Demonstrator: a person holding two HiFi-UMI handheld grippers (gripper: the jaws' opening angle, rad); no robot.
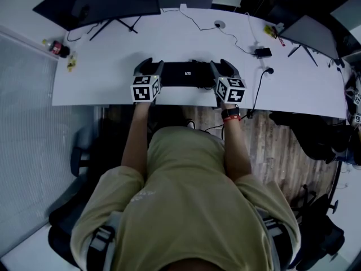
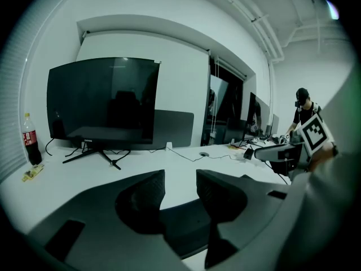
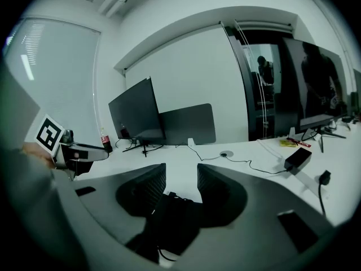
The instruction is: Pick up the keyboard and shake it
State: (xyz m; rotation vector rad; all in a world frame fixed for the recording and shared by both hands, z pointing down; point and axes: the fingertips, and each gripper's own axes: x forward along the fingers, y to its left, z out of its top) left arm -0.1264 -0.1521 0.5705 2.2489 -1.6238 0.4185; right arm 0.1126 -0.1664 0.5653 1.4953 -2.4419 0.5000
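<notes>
Left gripper [image 1: 152, 66] — jaws clamped on the left end of the flat black rectangular keyboard [image 1: 186, 74]. Keyboard spans between both tools, lying crosswise over the near part of the long white desk [image 1: 113, 49]. Right gripper [image 1: 224, 65] — jaws clamped on its right end.

I wear a khaki short-sleeved T-shirt [image 1: 186, 208], lower middle of the frame, and a black watch [image 1: 230, 113] beside a red band [image 1: 232, 119]. My left gripper [image 1: 152, 64] and right gripper [image 1: 223, 64] are dark grey, each bearing a black-and-white marker cube [image 1: 145, 88].
</notes>
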